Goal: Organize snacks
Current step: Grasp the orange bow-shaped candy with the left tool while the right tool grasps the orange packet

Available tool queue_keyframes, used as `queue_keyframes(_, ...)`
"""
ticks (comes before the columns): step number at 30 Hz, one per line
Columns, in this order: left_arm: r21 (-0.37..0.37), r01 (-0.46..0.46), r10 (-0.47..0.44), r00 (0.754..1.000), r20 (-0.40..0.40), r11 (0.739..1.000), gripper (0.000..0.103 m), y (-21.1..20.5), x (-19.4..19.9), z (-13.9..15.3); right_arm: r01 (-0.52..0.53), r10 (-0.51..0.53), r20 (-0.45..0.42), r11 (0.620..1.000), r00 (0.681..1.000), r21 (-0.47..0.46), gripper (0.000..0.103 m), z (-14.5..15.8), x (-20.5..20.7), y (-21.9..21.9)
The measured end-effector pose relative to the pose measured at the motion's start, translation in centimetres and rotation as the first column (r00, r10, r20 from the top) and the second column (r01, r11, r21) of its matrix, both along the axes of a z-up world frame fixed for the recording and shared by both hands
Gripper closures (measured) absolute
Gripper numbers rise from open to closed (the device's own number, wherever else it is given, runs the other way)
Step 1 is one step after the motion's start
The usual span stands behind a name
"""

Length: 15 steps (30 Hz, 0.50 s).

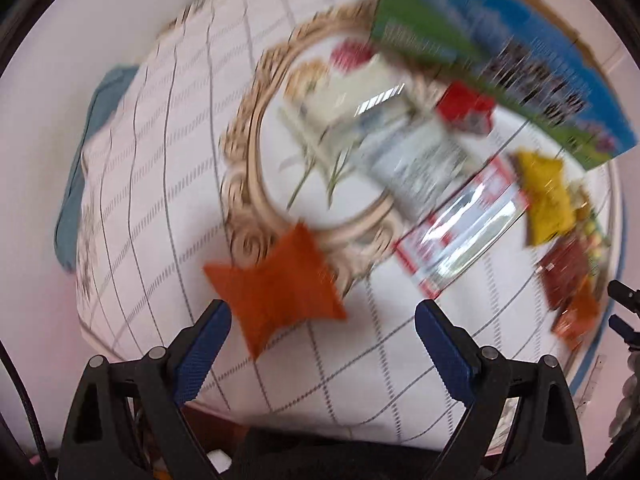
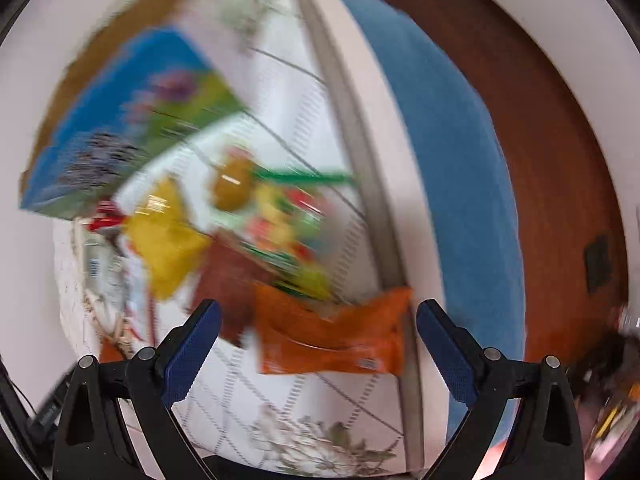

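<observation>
Both views are smeared by motion. My left gripper (image 1: 322, 320) is open above the checked tablecloth (image 1: 160, 184). A small orange packet (image 1: 276, 292) lies just beyond its fingertips, beside an oval tray with an ornate beige rim (image 1: 240, 168). A pale packet (image 1: 352, 96) lies in the tray. A silver packet (image 1: 420, 164), a red-and-clear packet (image 1: 460, 232) and a yellow packet (image 1: 544, 196) lie to the right. My right gripper (image 2: 318, 320) is open over a larger orange packet (image 2: 332, 344), its pads apart from it. A yellow packet (image 2: 168, 236), a brown packet (image 2: 228, 280) and a green bag (image 2: 280, 216) lie beyond.
A blue-and-green box (image 1: 500, 52) stands at the back of the table, also seen as the blue-and-green box (image 2: 120, 120) in the right wrist view. The table edge (image 2: 372, 152) runs close to the right of the snacks, with blue cloth (image 2: 460, 160) and brown floor (image 2: 552, 140) beyond.
</observation>
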<state>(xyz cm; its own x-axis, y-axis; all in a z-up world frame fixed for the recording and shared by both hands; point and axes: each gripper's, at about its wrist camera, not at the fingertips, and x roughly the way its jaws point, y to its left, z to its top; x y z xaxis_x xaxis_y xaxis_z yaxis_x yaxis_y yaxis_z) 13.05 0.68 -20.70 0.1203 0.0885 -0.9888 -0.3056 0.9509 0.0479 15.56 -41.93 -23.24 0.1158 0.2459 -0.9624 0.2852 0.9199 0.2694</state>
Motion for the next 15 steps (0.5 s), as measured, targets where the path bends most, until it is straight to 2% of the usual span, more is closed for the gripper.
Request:
queue_keyframes(2,0.009,-0.008,0.008,1.000,-0.019,1.000,0.009,0.2,-0.5,-0.6,0.009,-0.009,0.000,0.999,1.000,0.044,0.007,-1.5,-1.0,-0.5)
queue_keyframes(4,0.013,-0.013,0.013,1.000,-0.024,1.000,0.009,0.5,-0.8,-0.6,-0.018,0.020,-0.021,0.998,1.000,0.067,0.020,-2.7,-2.0,0.4)
queue_keyframes(8,0.013,-0.023,0.023,1.000,-0.018,1.000,0.009,1.4,-1.7,0.1,-0.083,0.095,-0.075,0.984,0.993,0.156,0.021,-3.8,-5.1,3.8)
queue_keyframes(11,0.018,-0.012,0.012,1.000,-0.022,1.000,0.009,2.4,-1.6,0.2,-0.147,0.183,-0.108,0.948,0.977,0.281,0.020,-3.5,-7.2,7.1)
queue_keyframes(13,0.030,0.007,-0.006,1.000,-0.025,1.000,0.009,3.0,-1.4,0.3,-0.187,0.218,-0.086,0.943,0.972,0.274,0.020,-2.1,-8.0,8.3)
queue_keyframes(15,0.035,0.062,-0.060,0.997,-0.040,0.997,0.009,3.6,-1.0,-0.2,-0.212,0.222,-0.025,0.954,0.975,0.212,0.020,-0.2,-8.1,8.3)
